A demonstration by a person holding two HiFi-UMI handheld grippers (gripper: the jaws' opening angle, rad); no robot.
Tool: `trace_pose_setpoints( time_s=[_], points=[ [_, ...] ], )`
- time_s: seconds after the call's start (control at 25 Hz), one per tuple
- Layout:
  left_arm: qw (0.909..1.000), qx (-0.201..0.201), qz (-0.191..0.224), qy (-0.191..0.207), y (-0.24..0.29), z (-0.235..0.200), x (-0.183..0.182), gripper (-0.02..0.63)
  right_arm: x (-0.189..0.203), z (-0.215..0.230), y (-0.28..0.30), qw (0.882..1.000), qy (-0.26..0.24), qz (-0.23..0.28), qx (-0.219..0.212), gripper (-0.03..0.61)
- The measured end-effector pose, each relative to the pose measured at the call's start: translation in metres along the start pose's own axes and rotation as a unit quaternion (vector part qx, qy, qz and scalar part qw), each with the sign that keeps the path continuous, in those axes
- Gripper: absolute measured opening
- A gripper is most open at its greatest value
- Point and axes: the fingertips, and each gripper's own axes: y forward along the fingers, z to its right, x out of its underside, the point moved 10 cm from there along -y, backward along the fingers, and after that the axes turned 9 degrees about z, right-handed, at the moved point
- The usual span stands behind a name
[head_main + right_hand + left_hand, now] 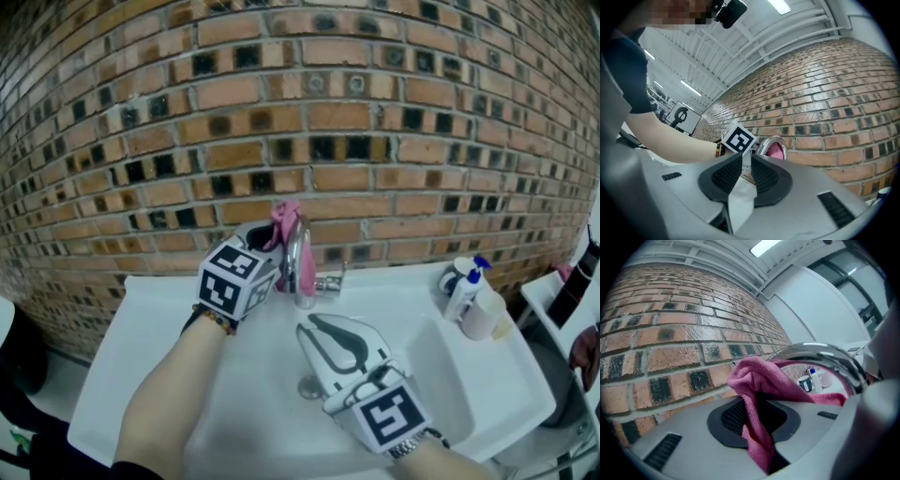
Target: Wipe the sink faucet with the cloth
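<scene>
- Left claw [268, 247] pinches the pink cloth [286, 220] at the faucet [300, 264] arch; grip firm, drag cloth along the curve.
- Right claw [745, 161] slightly spread, empty, over the sink [141, 328]; best kept clear.

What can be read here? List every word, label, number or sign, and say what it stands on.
No legible words or numbers anywhere.
Marker cube on the left gripper: black-and-white square pattern, no letters.
Marker cube on the right gripper: the same kind of pattern, no letters.
Bottles: labels too small to read.
White board in the right gripper view's background: a dark looped symbol, no word.
</scene>
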Motion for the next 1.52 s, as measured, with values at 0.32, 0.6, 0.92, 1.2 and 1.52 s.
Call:
trace_pose_setpoints(
  time_s=[0.32, 0.6, 0.92, 1.2, 1.52],
  points=[
    [0.9993, -0.001, -0.035, -0.01, 0.013, -0.003, 0.027, 0.064, 0.001, -0.002, 0.001, 1.0, 0.001, -0.008, -0.006, 0.072],
    [0.9969, 0.012, -0.072, -0.027, 0.018, 0.005, 0.062, 0.064, 0.004, -0.001, 0.001, 1.0, -0.003, -0.017, -0.005, 0.072],
    [0.9961, 0.012, -0.077, -0.043, 0.016, 0.009, 0.075, 0.063, 0.006, -0.001, 0.002, 1.0, -0.002, -0.02, -0.003, 0.072],
    [0.9939, 0.007, -0.104, -0.035, 0.009, 0.008, 0.085, 0.063, 0.006, 0.0, 0.002, 1.0, -0.002, -0.02, -0.003, 0.072],
    [0.9889, 0.016, -0.139, -0.049, 0.004, 0.017, 0.112, 0.063, 0.008, 0.001, 0.003, 1.0, -0.001, -0.026, 0.001, 0.072]
  ],
)
